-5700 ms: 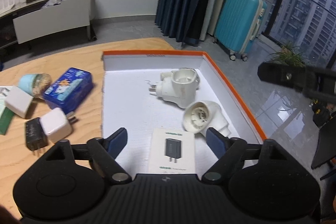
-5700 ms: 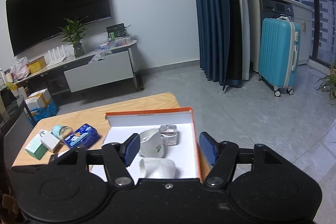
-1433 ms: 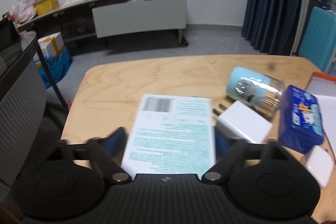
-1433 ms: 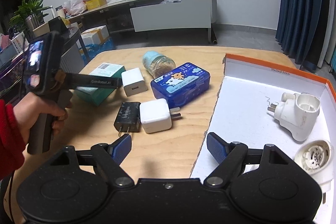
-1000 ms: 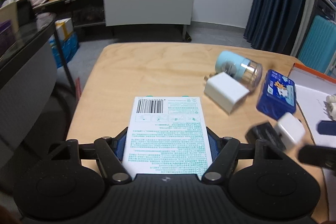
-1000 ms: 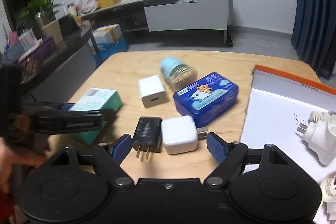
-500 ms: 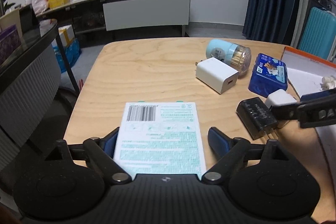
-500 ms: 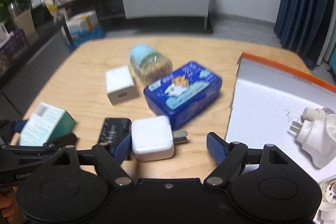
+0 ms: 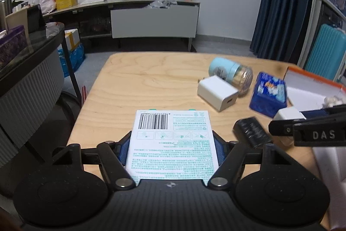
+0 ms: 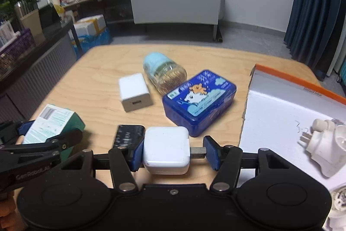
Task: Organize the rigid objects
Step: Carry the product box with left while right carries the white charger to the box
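At the table's left, the green box (image 9: 173, 142) is clamped flat between the left gripper (image 9: 172, 149) pads. The white charger (image 10: 166, 149) is held prongs-rightward by the right gripper (image 10: 174, 153); the tray (image 10: 281, 109) lies further right, nearer this hand.

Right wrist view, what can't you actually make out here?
- Black charger: near end hidden behind the right gripper finger.
- White charger: prongs mostly hidden; whether the far pad touches them is unclear.
- Green box: partly covered by the left gripper.
- Lower white socket: cut off by the frame edge.
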A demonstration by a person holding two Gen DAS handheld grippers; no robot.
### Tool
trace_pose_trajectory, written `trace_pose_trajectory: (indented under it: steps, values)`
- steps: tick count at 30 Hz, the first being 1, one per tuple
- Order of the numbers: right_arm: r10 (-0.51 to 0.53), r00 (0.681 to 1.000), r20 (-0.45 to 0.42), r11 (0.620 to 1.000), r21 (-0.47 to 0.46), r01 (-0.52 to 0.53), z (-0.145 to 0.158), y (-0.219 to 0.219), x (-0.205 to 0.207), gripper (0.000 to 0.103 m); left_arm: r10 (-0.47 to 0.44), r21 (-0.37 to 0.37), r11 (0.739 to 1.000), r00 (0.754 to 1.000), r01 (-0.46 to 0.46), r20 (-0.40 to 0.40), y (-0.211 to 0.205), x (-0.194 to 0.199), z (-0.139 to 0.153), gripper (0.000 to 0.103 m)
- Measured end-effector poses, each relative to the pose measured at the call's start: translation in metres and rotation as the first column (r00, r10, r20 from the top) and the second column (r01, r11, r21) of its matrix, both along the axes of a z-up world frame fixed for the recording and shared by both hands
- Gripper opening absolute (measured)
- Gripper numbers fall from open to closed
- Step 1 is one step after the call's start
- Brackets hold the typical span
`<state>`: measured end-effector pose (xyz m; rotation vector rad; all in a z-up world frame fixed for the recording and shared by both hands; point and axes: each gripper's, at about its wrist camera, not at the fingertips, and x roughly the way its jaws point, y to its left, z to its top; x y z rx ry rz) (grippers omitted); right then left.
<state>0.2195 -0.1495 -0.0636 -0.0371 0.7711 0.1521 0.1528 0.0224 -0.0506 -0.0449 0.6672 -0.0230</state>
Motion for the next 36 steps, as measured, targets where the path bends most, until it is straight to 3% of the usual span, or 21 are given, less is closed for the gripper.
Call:
trace_pose_trajectory:
  steps: [14, 36]
  values:
    - [-0.009, 0.995, 0.1, 0.999, 0.047, 0.004, 0.045, -0.019, -0.081, 0.07, -0.04, -0.067, 0.997, 0.998, 0.043, 0.058, -0.036, -0.045, 0.043, 0.071]
    - [-0.21, 0.958, 0.194, 0.977, 0.074, 0.199, 0.072, -0.108, -0.156, 0.07, -0.209, -0.079, 0.973, 0.973, 0.217, 0.102, -0.111, -0.069, 0.063, 0.071]
